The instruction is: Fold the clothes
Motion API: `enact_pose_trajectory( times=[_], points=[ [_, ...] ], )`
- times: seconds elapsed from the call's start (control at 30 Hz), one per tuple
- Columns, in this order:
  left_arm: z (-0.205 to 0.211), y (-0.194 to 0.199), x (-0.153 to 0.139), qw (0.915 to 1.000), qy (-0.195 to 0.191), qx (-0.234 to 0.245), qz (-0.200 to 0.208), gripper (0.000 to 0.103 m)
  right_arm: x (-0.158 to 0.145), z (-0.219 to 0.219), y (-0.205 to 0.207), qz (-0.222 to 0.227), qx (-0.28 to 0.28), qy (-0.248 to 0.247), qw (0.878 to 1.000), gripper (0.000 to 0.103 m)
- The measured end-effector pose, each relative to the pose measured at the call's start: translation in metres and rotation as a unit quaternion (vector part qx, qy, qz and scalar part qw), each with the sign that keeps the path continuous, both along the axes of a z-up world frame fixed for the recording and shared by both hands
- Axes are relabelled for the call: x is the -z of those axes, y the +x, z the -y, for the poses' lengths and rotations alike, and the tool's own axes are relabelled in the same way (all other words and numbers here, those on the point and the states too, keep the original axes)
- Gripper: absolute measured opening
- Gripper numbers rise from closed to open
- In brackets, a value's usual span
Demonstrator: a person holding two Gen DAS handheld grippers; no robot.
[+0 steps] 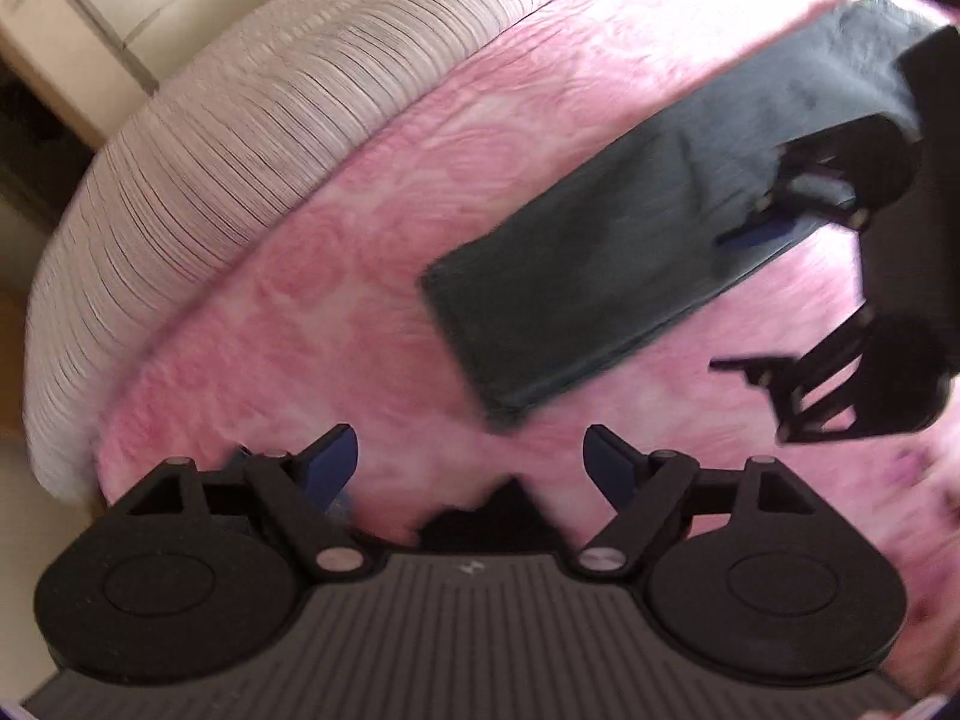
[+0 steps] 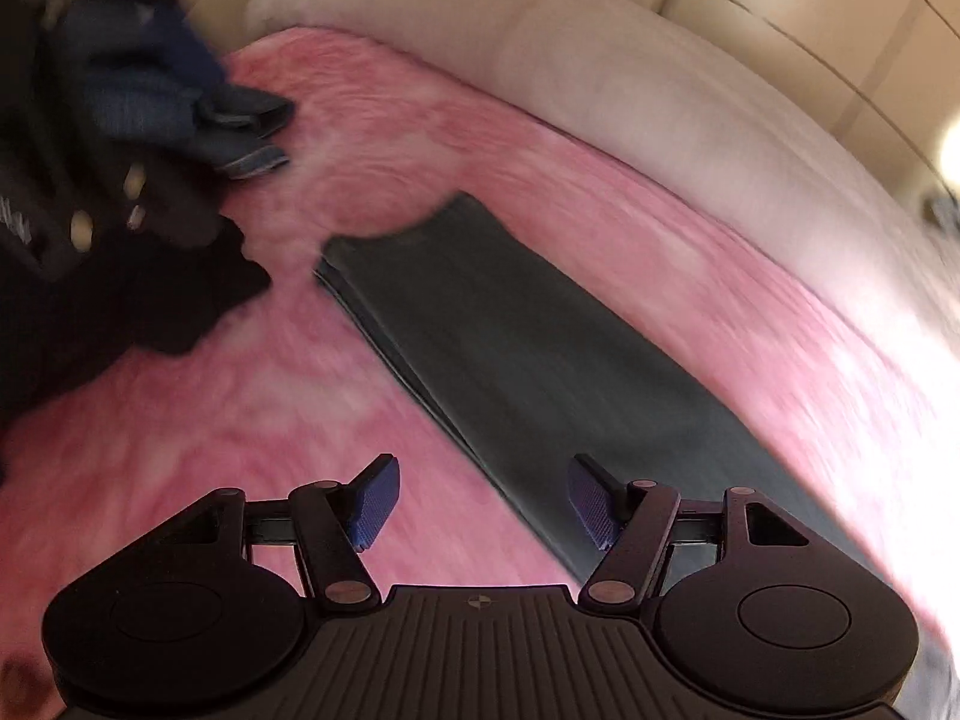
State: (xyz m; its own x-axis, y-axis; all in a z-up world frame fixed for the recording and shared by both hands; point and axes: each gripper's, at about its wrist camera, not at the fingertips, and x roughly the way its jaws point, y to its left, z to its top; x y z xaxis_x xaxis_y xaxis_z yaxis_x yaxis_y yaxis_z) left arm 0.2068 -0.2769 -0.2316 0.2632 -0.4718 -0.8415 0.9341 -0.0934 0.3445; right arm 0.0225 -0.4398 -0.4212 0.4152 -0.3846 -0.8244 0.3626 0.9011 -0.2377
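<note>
I see a bed covered with a pink patterned bedspread, and a pale ribbed mattress edge showing along its far side. A dark grey garment, folded into a long narrow strip, lies flat on the bedspread. Near its far end, apart from it, I make out a loose heap of dark and blue clothes resting on the same pink cover; motion blur hides their details.

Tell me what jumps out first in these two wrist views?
A long dark grey folded cloth lies flat on the pink bedspread, mid-frame in both views. A heap of dark and blue clothes sits at the far left of the right wrist view. Both the left gripper and right gripper are open and empty.
</note>
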Motion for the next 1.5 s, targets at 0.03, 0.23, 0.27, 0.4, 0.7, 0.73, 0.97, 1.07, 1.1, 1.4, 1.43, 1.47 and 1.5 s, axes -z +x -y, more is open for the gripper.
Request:
enact_pose_trajectory(
  times=[0.03, 0.23, 0.27, 0.4, 0.7, 0.73, 0.97, 1.07, 1.1, 1.4, 1.43, 1.47, 1.5],
  points=[
    [0.000, 0.009, 0.005, 0.9998, -0.004, 0.011, 0.014, 0.080, 0.016, -0.002, 0.018, -0.004, -0.017, -0.009, 1.000, 0.066],
    [0.001, 0.058, 0.014, 0.9988, -0.039, -0.029, -0.006, 0.080, 0.075, -0.011, 0.081, -0.008, -0.089, -0.071, 0.993, 0.066],
    [0.001, 0.065, 0.013, 0.9980, -0.045, -0.042, -0.014, 0.080, 0.081, -0.013, 0.087, -0.006, -0.097, -0.086, 0.992, 0.066],
    [-0.007, 0.081, 0.007, 0.9954, -0.058, -0.069, -0.034, 0.080, 0.090, -0.015, 0.101, -0.003, -0.119, -0.138, 0.983, 0.047],
    [0.000, 0.065, -0.013, 0.9944, -0.074, -0.068, -0.032, 0.080, 0.018, 0.017, 0.071, 0.107, -0.041, -0.121, 0.986, 0.010],
    [0.005, 0.056, -0.016, 0.9948, -0.075, -0.062, -0.032, 0.080, -0.003, 0.029, 0.053, 0.140, -0.007, -0.112, 0.984, 0.010],
    [0.062, -0.041, -0.018, 0.9970, -0.063, 0.017, -0.042, 0.080, -0.105, 0.118, -0.167, 0.358, 0.302, -0.075, 0.880, 0.010],
    [0.089, -0.096, -0.010, 0.9956, -0.055, 0.055, -0.052, 0.080, -0.079, 0.149, -0.273, 0.384, 0.440, -0.047, 0.810, 0.010],
    [0.099, -0.115, -0.005, 0.9950, -0.049, 0.068, -0.054, 0.080, -0.061, 0.161, -0.305, 0.386, 0.480, -0.021, 0.787, 0.010],
    [0.172, -0.249, 0.029, 0.9853, -0.014, 0.159, -0.061, 0.080, 0.065, 0.229, -0.417, 0.374, 0.552, 0.187, 0.721, 0.012],
    [0.179, -0.256, 0.031, 0.9846, -0.010, 0.163, -0.062, 0.080, 0.061, 0.230, -0.418, 0.380, 0.543, 0.185, 0.726, 0.011],
    [0.187, -0.265, 0.032, 0.9839, -0.010, 0.167, -0.062, 0.080, 0.057, 0.232, -0.419, 0.386, 0.533, 0.183, 0.730, 0.011],
    [0.193, -0.269, 0.033, 0.9835, -0.008, 0.170, -0.060, 0.080, 0.054, 0.233, -0.421, 0.392, 0.523, 0.181, 0.735, 0.011]
  ],
)
